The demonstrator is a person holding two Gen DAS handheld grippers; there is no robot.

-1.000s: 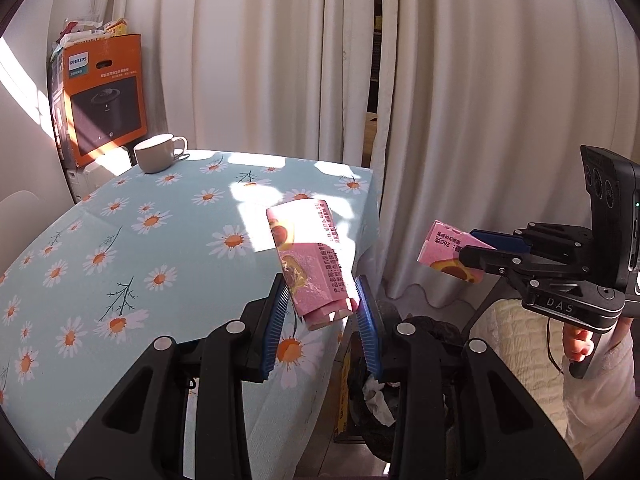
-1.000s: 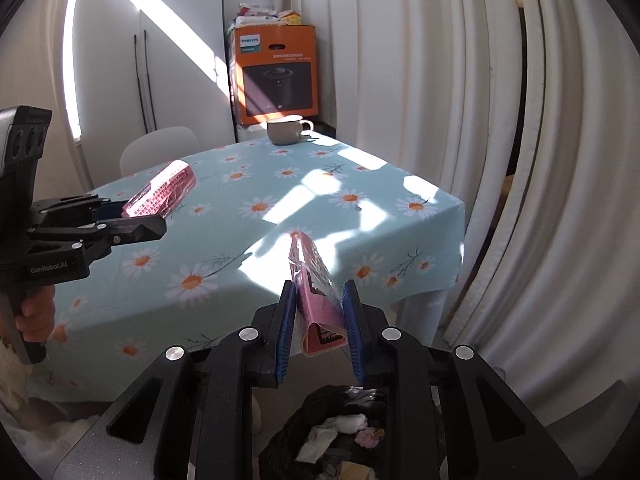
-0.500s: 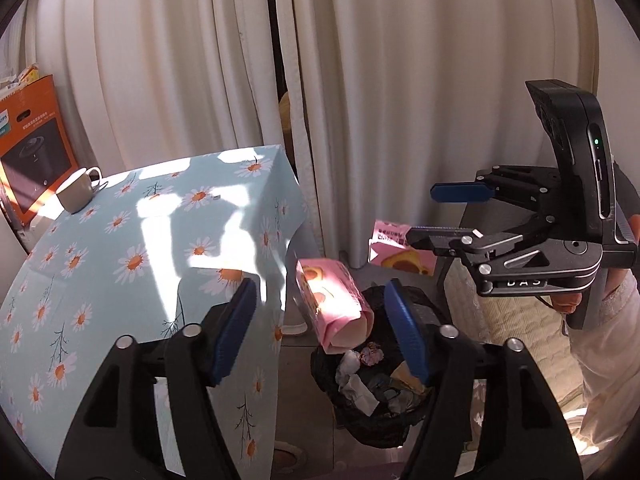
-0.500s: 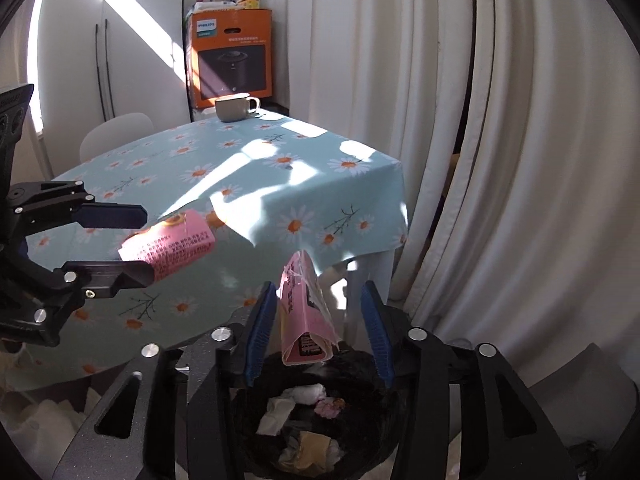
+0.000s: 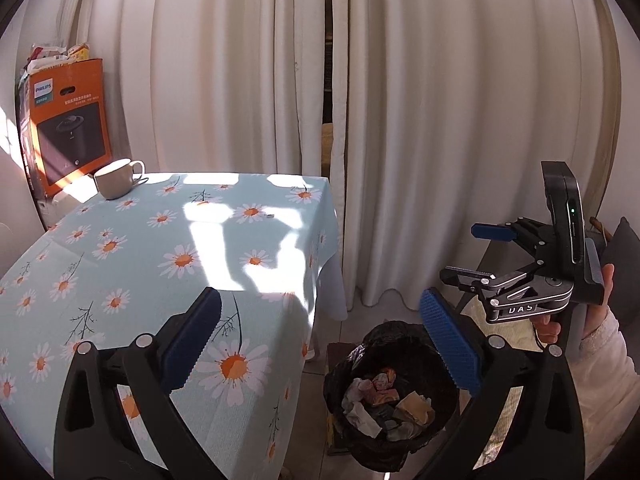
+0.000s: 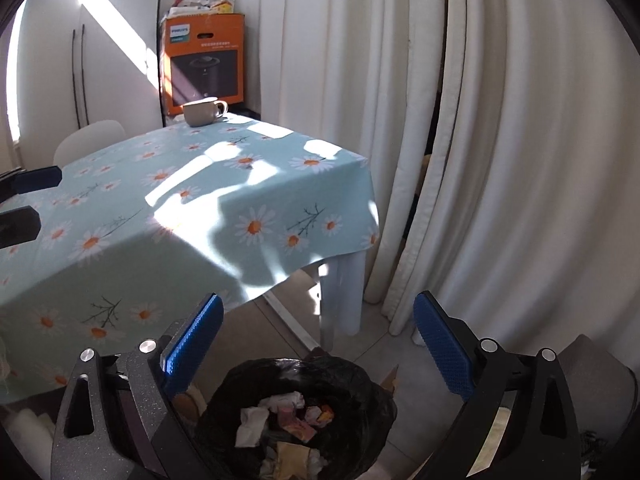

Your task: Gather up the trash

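Both pink packs have dropped away; the left gripper point(image 5: 320, 340) and right gripper point(image 6: 318, 344) just opened wide, empty, above the bin point(image 6: 296, 408) by the table point(image 6: 200, 208) corner.

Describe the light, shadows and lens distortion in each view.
Left wrist view: hard sunlight patches on the daisy tablecloth, crisp shadows between them, curtains bowed by the fisheye. Right wrist view: a sun streak on the wall; the trash bin sits in shade.

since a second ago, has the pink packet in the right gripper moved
Yes. The right gripper has just been opening, and nothing is between its jaws now; the packet no longer sits above the trash bin, presumably dropped among the rubbish inside.
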